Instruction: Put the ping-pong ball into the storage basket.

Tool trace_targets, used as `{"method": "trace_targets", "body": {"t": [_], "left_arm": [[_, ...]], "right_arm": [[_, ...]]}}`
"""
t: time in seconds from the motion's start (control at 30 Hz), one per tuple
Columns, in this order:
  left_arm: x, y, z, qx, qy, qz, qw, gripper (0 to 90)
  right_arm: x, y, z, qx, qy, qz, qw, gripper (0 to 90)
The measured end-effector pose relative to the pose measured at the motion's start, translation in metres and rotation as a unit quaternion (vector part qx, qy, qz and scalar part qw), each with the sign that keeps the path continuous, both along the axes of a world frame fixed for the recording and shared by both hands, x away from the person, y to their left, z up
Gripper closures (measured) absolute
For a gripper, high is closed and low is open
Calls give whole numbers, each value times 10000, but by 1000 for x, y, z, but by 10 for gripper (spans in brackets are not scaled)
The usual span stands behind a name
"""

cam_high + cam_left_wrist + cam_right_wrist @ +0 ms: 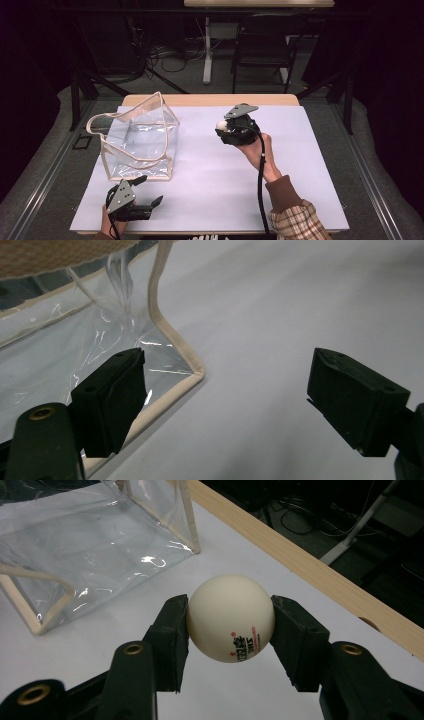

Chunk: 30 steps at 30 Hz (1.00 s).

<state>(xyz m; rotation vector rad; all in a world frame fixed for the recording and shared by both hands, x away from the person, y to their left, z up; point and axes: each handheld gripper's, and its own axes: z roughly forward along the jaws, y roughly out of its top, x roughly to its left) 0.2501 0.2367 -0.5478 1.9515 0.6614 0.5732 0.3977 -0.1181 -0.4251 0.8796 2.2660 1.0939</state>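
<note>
R gripper [231, 625] pinches ball [231, 617] nr clear bag [95, 545].

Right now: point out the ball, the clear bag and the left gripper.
ball [231, 617]: right gripper view, middle of its white surface, between the jaws.
clear bag [142, 140]: high view, its transparent front wall.
left gripper [149, 192]: high view, midway between its open fingertips, near the bag's bottom edge.

Ball [231, 617] in my right gripper [230, 630]: cream-white, red and dark print near its underside. My jaws: matte black, brass-coloured rivets. Bag [137, 140]: clear plastic, beige trim and handle. Table cover [210, 180]: pale lavender-white; table edge [310, 570] light wood. My sleeve [295, 215]: rust cuff, tan-and-red plaid. Left gripper [145, 192]: black, grey plate.
</note>
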Motion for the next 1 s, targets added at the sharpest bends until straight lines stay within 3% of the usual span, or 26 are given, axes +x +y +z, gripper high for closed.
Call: {"method": "trace_targets", "body": {"t": [1.0], "left_arm": [[0,0,0,2,-13,-12,10000,160]], "right_arm": [[4,24,10,-36,-74,214,9997,507]]}}
